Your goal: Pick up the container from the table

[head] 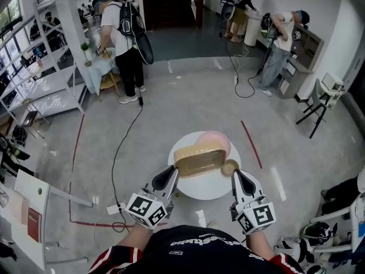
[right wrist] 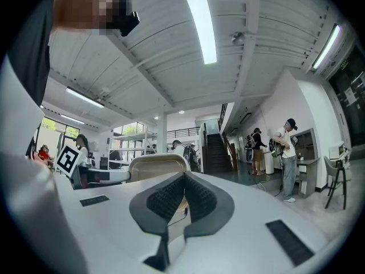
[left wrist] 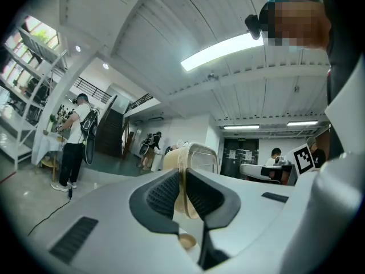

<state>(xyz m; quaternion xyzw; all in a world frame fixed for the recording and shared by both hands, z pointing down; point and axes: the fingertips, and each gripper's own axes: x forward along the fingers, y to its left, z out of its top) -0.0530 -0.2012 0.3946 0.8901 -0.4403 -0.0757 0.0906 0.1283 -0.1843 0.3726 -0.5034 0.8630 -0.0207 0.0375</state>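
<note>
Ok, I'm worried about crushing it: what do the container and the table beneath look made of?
Container: thin tan moulded pulp or plastic, matte; its rolled rim shows slim between the left tool's pads. Table: smooth white top, probably laminate or painted, slightly glossy.

Left tongs (head: 173, 172), right tongs (head: 235, 173) level, both clamped on container (head: 197, 160).

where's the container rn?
Head view, centre: the container is held over the round white table, left gripper clamped on its left end, right gripper at its right end.
</note>
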